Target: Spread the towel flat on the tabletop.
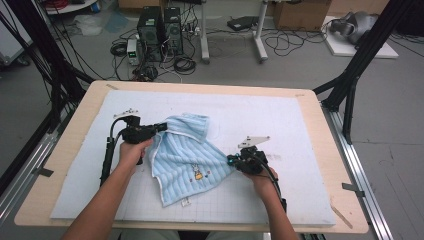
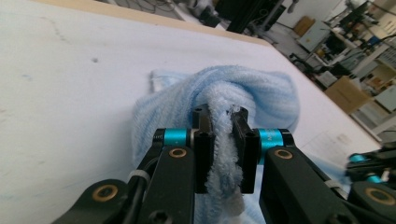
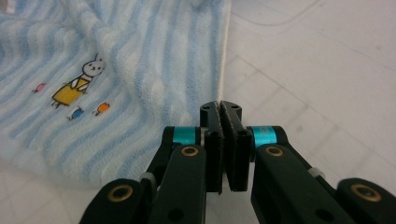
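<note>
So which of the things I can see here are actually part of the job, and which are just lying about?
Part of the job:
- light blue striped towel
- left gripper, clamped on a bunched fold of it
- right gripper, shut at its edge
- padded table

Just lying about:
- computer towers
- loose cables
- cardboard box

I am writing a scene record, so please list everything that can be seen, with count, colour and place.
towel: one, light blue striped with a small cartoon print, crumpled mid-table
mat: one, pale blue-white, covering the table top
table: one, light wood
computer towers: two, black, on the floor beyond the table
cardboard box: one, brown, far floor
left gripper: one, black, shut on a bunched towel edge
right gripper: one, black, jaws together at the towel's right edge
forearms: two, bare, entering from the bottom
</note>
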Available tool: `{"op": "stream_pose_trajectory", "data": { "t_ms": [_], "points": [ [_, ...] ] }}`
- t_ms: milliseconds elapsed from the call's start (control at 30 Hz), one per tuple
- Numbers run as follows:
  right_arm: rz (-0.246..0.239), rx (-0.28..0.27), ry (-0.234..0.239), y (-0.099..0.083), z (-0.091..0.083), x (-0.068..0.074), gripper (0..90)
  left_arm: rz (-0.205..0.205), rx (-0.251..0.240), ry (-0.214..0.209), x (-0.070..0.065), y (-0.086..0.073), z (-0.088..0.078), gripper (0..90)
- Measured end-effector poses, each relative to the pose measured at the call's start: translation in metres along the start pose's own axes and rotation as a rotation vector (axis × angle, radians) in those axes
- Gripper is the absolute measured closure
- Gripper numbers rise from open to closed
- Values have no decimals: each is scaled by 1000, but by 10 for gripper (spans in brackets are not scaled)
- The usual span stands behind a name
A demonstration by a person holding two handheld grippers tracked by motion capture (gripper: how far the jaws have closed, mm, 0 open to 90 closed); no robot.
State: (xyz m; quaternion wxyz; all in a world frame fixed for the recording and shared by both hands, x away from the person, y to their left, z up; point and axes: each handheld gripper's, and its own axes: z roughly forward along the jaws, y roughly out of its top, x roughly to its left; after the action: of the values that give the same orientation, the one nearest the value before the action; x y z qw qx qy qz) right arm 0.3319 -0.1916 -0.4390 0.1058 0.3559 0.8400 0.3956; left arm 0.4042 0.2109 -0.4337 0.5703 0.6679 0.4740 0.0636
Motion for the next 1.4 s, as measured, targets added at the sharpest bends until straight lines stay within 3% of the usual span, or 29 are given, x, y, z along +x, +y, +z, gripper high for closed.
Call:
{"op": "stream_pose_trajectory", "data": {
  "t_ms": [167, 300, 467, 533, 567, 633, 667, 700, 800, 900, 967, 1100, 1200, 1233, 1400],
  "points": [
    [20, -16, -38, -21, -27, -6, 878, -11, -7, 24, 2, -1, -3, 819],
    [62, -43, -67, -39, -48, -11, 878, -6, 43, 66, 1, -6, 1, 823],
    [77, -42, -93, -54, -68, -13, 879, 4, 103, 115, -3, -10, 7, 829],
    [85, -36, -93, -59, -74, -13, 879, 22, 121, 115, -5, -12, 8, 825],
    [84, -36, -92, -61, -75, -13, 878, 58, 125, 115, -8, -12, 8, 813],
    [78, -41, -88, -63, -78, -12, 842, 111, 96, 143, -16, -10, 7, 670],
    [89, -53, -89, -62, -78, -13, 764, 139, 67, 147, -21, -9, 5, 602],
    [120, -89, -99, -61, -80, -17, 632, 159, 42, 135, -25, -7, 4, 516],
    [137, -122, -108, -58, -81, -21, 586, 194, 1, 92, -37, 0, 5, 468],
    [155, -160, -115, -55, -82, -24, 518, 230, 9, 38, -48, 5, 13, 426],
    [163, -176, -124, -53, -81, -27, 469, 278, 18, -4, -60, 6, 24, 412],
    [182, -196, -132, -52, -80, -32, 421, 331, 99, -45, -78, 5, 48, 397],
    [191, -199, -134, -52, -80, -34, 410, 343, 143, -60, -87, 1, 65, 397],
    [188, -198, -135, -52, -79, -34, 408, 339, 158, -57, -90, -1, 70, 393],
    [200, -199, -136, -54, -79, -35, 380, 394, 254, -31, -100, -12, 91, 406]
  ]
}}
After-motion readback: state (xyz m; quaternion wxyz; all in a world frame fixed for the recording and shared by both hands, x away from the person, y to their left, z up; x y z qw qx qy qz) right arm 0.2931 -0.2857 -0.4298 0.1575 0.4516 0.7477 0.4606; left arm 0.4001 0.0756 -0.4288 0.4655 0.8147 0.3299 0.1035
